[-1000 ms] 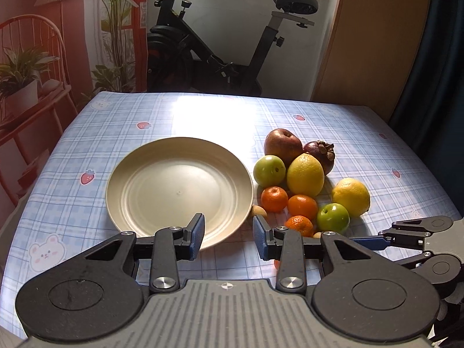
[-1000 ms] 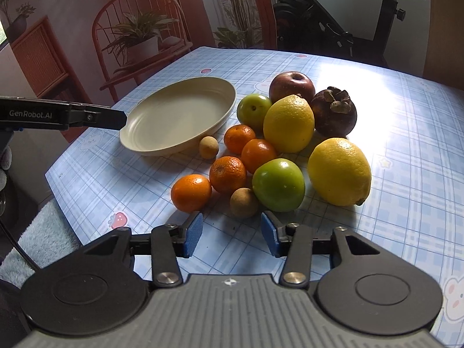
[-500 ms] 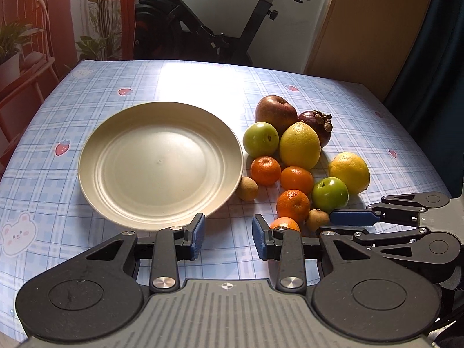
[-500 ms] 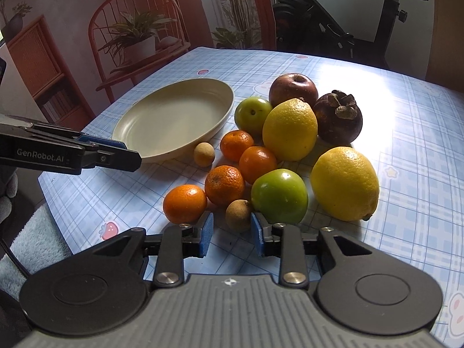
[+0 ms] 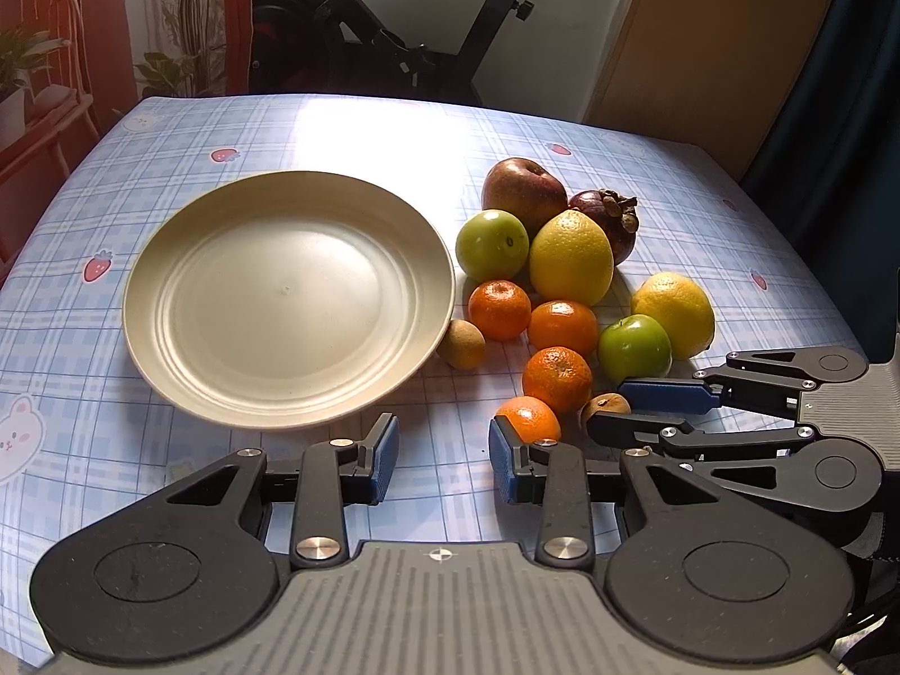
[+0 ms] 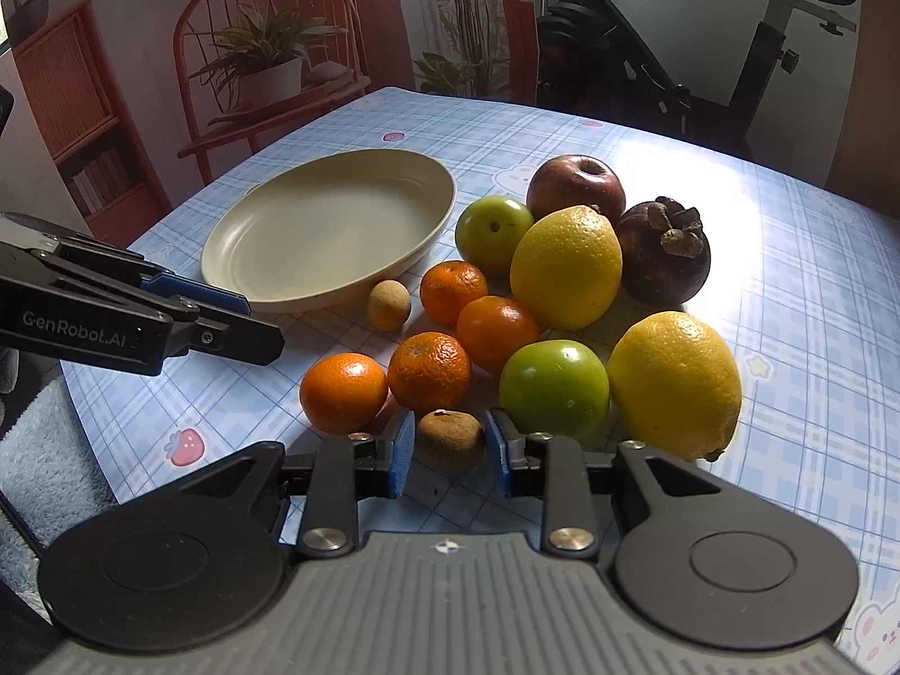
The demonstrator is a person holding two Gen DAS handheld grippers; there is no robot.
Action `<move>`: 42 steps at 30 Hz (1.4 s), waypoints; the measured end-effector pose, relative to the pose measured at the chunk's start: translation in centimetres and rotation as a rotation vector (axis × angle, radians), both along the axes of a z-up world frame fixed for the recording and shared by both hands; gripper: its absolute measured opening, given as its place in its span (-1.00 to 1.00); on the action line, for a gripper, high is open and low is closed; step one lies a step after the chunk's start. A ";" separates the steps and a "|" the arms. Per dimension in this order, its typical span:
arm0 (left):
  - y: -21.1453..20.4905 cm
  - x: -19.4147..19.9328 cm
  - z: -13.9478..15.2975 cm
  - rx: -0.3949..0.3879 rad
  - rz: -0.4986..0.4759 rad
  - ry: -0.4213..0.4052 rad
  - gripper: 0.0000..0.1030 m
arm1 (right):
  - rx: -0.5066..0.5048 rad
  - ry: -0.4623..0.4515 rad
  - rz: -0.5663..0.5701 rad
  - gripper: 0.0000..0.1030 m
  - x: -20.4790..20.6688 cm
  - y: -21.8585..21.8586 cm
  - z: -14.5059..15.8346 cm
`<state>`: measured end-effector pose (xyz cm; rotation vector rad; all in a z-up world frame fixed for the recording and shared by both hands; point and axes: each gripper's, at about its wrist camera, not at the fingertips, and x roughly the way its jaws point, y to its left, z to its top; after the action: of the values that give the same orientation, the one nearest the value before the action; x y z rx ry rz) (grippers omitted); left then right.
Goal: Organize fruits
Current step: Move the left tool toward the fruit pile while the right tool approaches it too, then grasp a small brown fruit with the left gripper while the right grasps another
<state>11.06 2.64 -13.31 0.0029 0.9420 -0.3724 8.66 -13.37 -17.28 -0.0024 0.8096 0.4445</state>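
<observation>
A cream plate (image 5: 169, 259) lies on the checked tablecloth, also in the right wrist view (image 6: 394, 250). Right of it is a heap of fruit: a red apple (image 5: 523, 188), a mangosteen (image 5: 610, 219), two lemons (image 5: 571, 256), two green apples (image 5: 492, 244), several tangerines (image 5: 557, 377) and small brown fruits. My right gripper (image 6: 450, 444) is shut on one small brown fruit (image 6: 450, 439) at the heap's near edge, resting on the table; it shows in the left wrist view (image 5: 604, 408). My left gripper (image 5: 444, 450) is open and empty in front of the plate.
An exercise bike (image 5: 394, 39) stands beyond the far table edge. A red chair with potted plants (image 6: 264, 62) stands at the left side. The other small brown fruit (image 5: 461, 343) lies against the plate's rim. The table edge is close below both grippers.
My right gripper moved forward and closed its fingers onto the small brown fruit. My left gripper moved forward toward the plate and stayed open.
</observation>
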 end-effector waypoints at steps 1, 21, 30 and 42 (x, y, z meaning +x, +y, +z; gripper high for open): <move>0.1 0.1 -0.1 -0.005 0.003 0.007 -0.27 | 0.007 0.001 -0.003 -0.41 -0.1 -0.1 0.0; 0.1 3.1 -1.6 0.035 0.074 0.016 -0.37 | 0.083 -0.002 -0.020 -0.41 -0.7 -1.3 -0.4; -2.1 4.6 -1.0 -0.033 0.047 -0.018 -0.37 | 0.092 -0.005 -0.021 -0.41 -0.8 -1.5 -0.5; -3.3 5.6 -2.7 0.023 0.031 0.003 -0.37 | 0.114 -0.008 -0.023 -0.41 -1.0 -1.8 -0.5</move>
<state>16.66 -0.69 -16.01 0.0087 0.9480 -0.3326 7.70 -15.19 -17.81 0.1106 0.7747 0.4680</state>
